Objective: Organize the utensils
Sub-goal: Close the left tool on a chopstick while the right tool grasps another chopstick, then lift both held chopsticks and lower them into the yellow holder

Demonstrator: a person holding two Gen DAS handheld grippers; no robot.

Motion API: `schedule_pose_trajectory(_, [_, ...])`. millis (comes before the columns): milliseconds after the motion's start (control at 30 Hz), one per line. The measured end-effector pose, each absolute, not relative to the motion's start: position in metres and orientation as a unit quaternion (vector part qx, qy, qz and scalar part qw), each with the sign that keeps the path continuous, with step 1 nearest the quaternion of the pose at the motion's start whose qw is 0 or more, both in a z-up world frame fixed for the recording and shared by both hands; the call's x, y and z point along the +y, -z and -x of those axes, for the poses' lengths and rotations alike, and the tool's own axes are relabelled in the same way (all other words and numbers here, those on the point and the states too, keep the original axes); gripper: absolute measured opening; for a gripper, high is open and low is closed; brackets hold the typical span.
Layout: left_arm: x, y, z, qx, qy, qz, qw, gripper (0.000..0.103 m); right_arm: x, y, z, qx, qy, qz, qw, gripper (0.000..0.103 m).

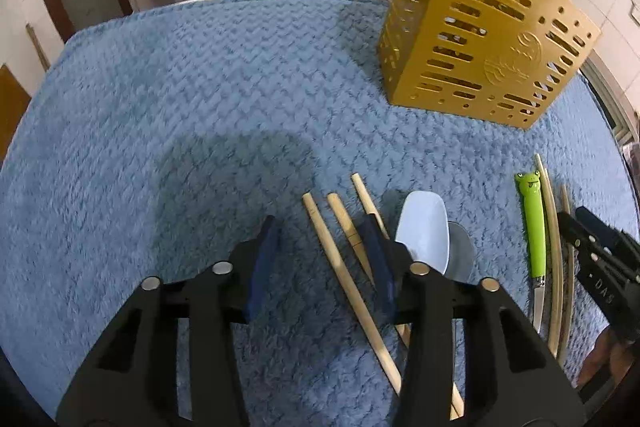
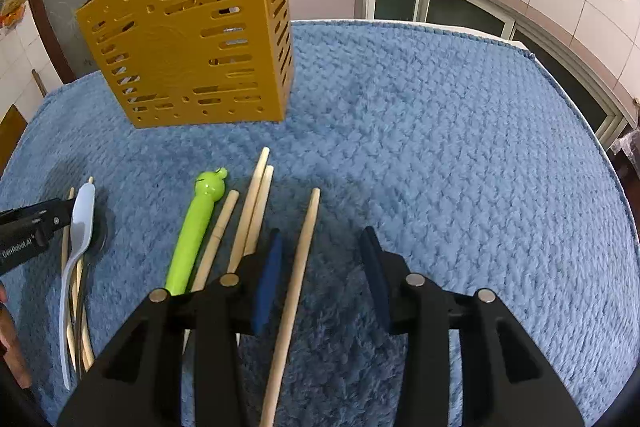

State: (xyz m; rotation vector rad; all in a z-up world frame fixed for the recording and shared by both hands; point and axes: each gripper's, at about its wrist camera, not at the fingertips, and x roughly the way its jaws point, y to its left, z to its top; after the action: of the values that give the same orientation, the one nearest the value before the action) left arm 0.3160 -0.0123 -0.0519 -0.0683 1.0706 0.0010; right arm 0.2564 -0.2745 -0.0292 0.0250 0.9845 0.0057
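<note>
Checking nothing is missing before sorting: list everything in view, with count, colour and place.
utensil holder: 1, golden yellow, upright at the mat's far side
mat: 1, blue, fluffy, under everything
chopsticks: about 7, pale wood, three by the spoons, four by the knife
blue spoon: 1, pale blue, lying on the grey spoon
grey spoon: 1, grey, under the blue one
knife: 1, green frog handle, right of the spoons
left tongs: 1, black, blue pads, open astride a chopstick
right tongs: 1, black, blue pads, open astride a chopstick
</note>
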Motion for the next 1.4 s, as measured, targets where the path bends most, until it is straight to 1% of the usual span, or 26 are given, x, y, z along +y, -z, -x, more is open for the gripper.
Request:
schedule_pose_trajectory(67, [-0.013,0.053,-0.316,0.509,0.005,0.025,0.861,0.033,-0.272,0.028,-0.259,0.477,0.001,-0.008,0.879,0.04])
schedule_pose_trajectory(133, [-0.015,0.053,-0.32,0.509,0.013,0.021,0.86,0.025,-0.271,0.028,-0.261,0.481,0.0,-0.006,0.877,0.037])
schedule_pose_trajectory(267, [-0.013,0.05,-0.321,0.517,0.023,0.018,0.855,0.017,-0.269,0.026,-0.265,0.488,-0.005,-0.002,0.873,0.032])
schedule_pose_trajectory(300, [-0.011,0.049,-0.32,0.52,0.025,0.018,0.854,0.017,-0.267,0.025,-0.266,0.49,-0.006,-0.001,0.872,0.028])
schedule_pose_trajectory(333, [-0.01,0.048,-0.32,0.522,0.027,0.02,0.852,0.016,-0.266,0.024,-0.267,0.492,-0.008,0.0,0.871,0.02])
schedule_pose_trajectory(367, [-0.009,0.047,-0.322,0.524,0.029,0.022,0.851,0.014,-0.264,0.024,-0.268,0.494,-0.012,-0.002,0.87,0.017])
schedule_pose_trajectory(433, [-0.006,0.045,-0.324,0.525,0.034,0.025,0.85,0.01,-0.263,0.023,-0.269,0.499,-0.015,-0.005,0.867,0.013])
schedule_pose_trajectory(533, [-0.005,0.044,-0.324,0.525,0.045,0.025,0.85,0.009,-0.262,0.022,-0.272,0.504,-0.017,-0.008,0.864,0.01])
schedule_pose_trajectory(700, [-0.007,0.048,-0.325,0.527,0.048,0.017,0.848,0.009,-0.268,0.023,-0.278,0.522,-0.023,-0.027,0.852,0.01])
schedule_pose_trajectory(900, [-0.01,0.05,-0.334,0.532,0.048,0.014,0.845,0.009,-0.263,0.024,-0.283,0.531,-0.014,-0.021,0.847,0.01])
schedule_pose_trajectory(1100, [-0.009,0.043,-0.331,0.515,0.054,0.009,0.855,0.009,-0.27,0.016,-0.275,0.504,-0.016,-0.036,0.863,0.006])
schedule_pose_trajectory(1400, [-0.009,0.004,-0.312,0.461,0.067,0.0,0.885,0.007,-0.275,-0.022,-0.255,0.45,-0.031,-0.042,0.891,0.006])
